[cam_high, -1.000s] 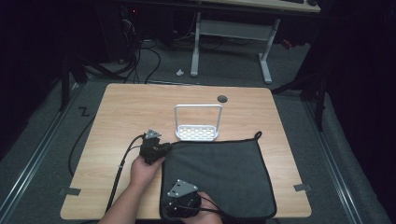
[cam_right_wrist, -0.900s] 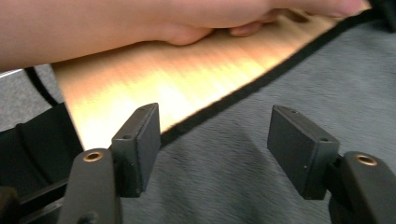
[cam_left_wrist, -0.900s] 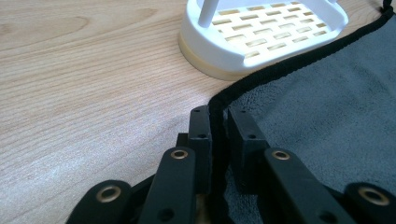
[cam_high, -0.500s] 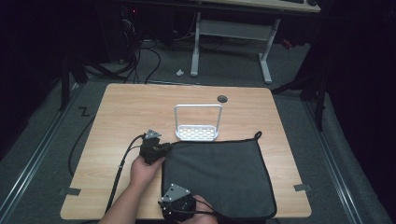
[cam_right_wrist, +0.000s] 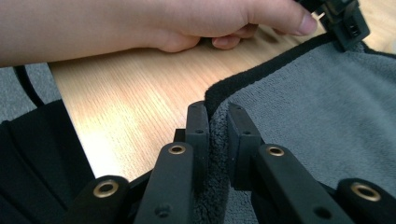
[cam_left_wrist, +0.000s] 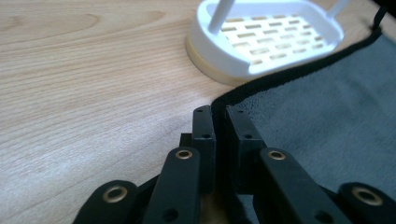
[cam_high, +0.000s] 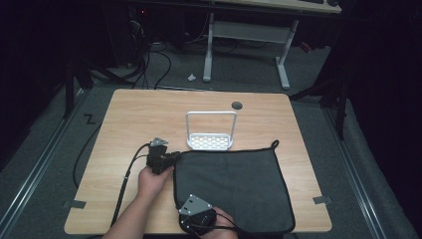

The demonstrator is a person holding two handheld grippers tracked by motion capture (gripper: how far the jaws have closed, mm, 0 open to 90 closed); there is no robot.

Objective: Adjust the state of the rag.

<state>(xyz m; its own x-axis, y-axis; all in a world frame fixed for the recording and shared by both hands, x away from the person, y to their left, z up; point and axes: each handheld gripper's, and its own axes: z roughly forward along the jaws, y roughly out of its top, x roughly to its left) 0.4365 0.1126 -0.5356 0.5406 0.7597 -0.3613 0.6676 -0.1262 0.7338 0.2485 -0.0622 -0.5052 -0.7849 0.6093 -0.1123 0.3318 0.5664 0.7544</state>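
Wooden tabletop (cam_high: 124, 114) in a dark room carried a grey cloth (cam_high: 234, 186) spread flat over its near-right part, roughly five o'clock from centre; the right gripper (cam_right_wrist: 216, 116) had just been closing its jaws and pinched the cloth's near-left corner, while the left gripper (cam_left_wrist: 219, 122) sat clenched on the black-hemmed far-left corner, so both left corners looked secured, likely for a fold or lift. White slotted rack (cam_high: 210, 140) stood just beyond the cloth's far edge at twelve o'clock, close enough to snag a rising hem.
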